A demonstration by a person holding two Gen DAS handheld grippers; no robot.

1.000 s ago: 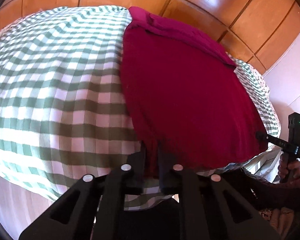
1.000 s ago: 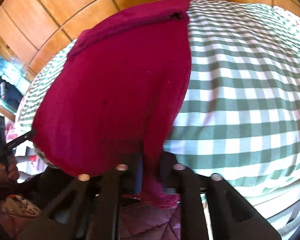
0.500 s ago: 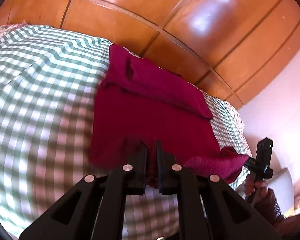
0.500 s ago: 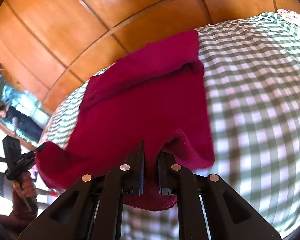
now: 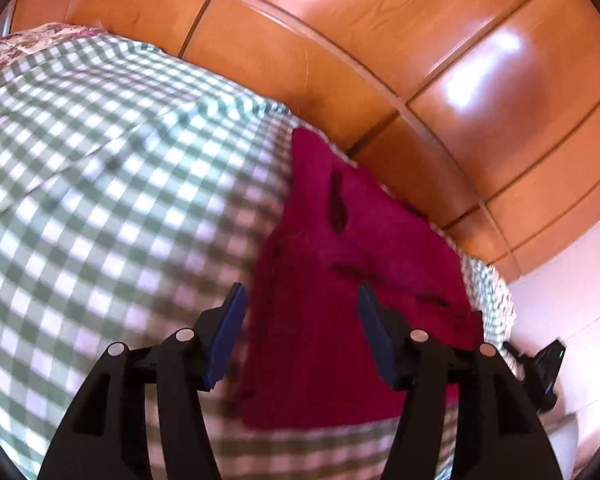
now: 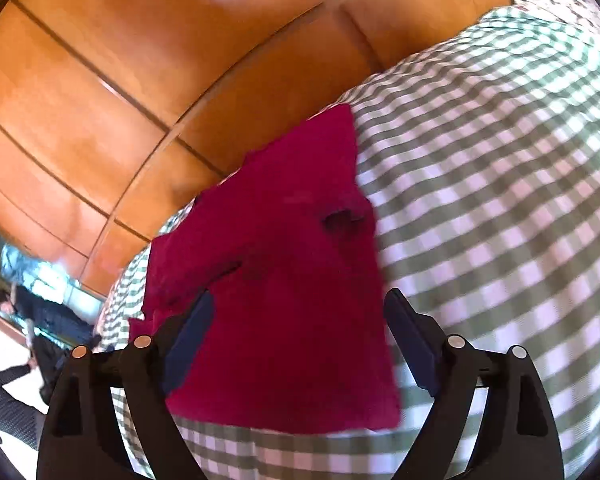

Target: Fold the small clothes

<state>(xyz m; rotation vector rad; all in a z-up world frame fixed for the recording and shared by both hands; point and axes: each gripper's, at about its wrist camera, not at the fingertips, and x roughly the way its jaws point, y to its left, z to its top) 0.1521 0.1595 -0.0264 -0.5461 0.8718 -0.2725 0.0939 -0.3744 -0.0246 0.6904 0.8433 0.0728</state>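
Both claws spread wide over folded red garment on bed.

Left claw (image 5: 300,336) & right claw (image 6: 298,338): fingers apart, gripping nothing, red garment (image 5: 340,280) seen thru the gap. Garment lies folded on green-checked bedcover (image 5: 120,200), toward 3 o'clock edge in left view, 9 o'clock side in right view; wood-panel wall (image 6: 140,60) behind at 12.
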